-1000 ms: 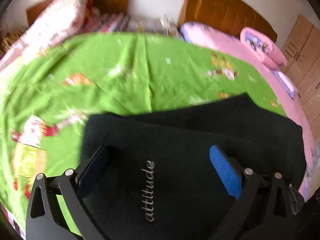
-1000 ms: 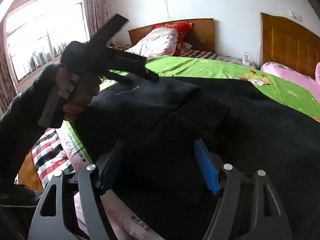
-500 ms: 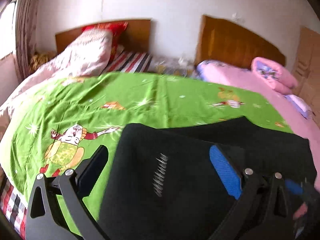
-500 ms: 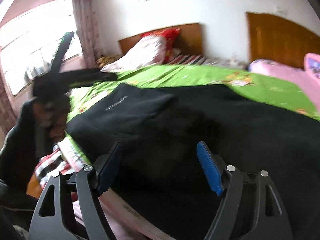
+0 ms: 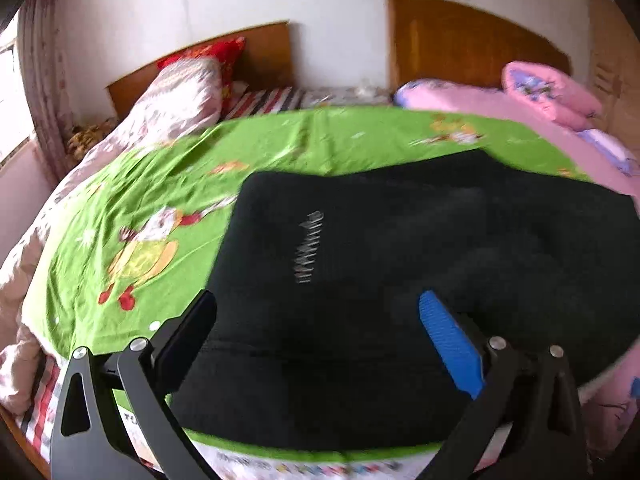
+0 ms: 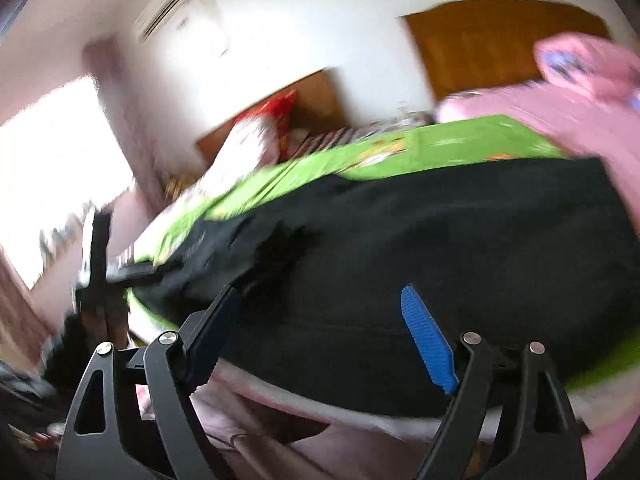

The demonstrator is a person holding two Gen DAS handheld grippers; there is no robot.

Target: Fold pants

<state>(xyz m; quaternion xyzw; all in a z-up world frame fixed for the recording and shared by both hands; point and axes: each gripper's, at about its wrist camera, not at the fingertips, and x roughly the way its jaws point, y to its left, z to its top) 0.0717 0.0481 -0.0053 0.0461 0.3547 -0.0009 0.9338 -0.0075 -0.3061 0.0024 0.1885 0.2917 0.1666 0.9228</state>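
Note:
Black pants [image 5: 400,280] lie folded on the green cartoon bedsheet [image 5: 168,184], grey lettering on their left part. My left gripper [image 5: 316,320] hovers open over their near edge, nothing between its fingers. In the blurred, tilted right wrist view the pants [image 6: 440,248] stretch across the bed. My right gripper [image 6: 320,312] is above their near edge with its jaws opening and nothing held. The left gripper [image 6: 120,272] appears as a dark shape at the pants' left end.
A floral pillow [image 5: 180,96] and a red one [image 5: 216,52] lie by the wooden headboard [image 5: 260,48]. A pink quilt [image 5: 552,92] covers the second bed on the right. A window [image 6: 48,160] is at the left.
Both grippers have pulled back from the pants. The left view now shows more of the bed and headboard. The right gripper has rolled, tilting its view, and its jaws stand wider.

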